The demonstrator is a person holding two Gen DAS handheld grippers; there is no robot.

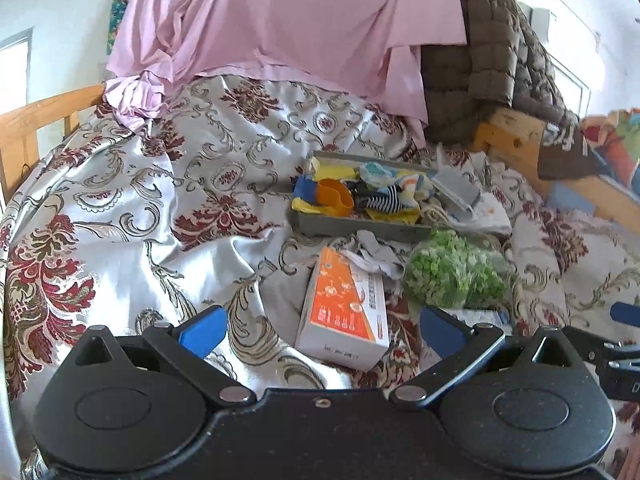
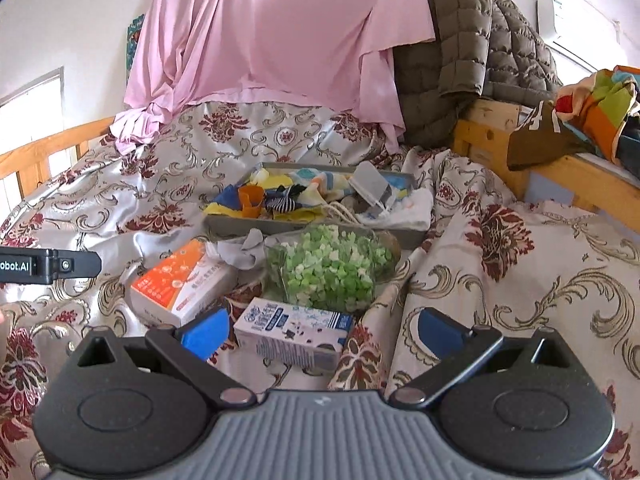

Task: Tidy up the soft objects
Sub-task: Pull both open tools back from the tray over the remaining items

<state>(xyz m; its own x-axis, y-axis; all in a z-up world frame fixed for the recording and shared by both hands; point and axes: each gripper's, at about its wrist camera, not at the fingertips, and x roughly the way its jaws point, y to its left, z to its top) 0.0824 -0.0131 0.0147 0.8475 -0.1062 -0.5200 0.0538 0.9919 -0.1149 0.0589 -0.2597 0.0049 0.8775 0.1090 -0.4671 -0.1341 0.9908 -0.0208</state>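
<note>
Both the left tool [image 1: 320, 330] and the right tool [image 2: 322, 328] gape wide and empty above the bed, where the limp grey sock [image 2: 244, 250] lies just before the grey tray [image 2: 240, 226], likely light and best pinched at a raised fold.
</note>
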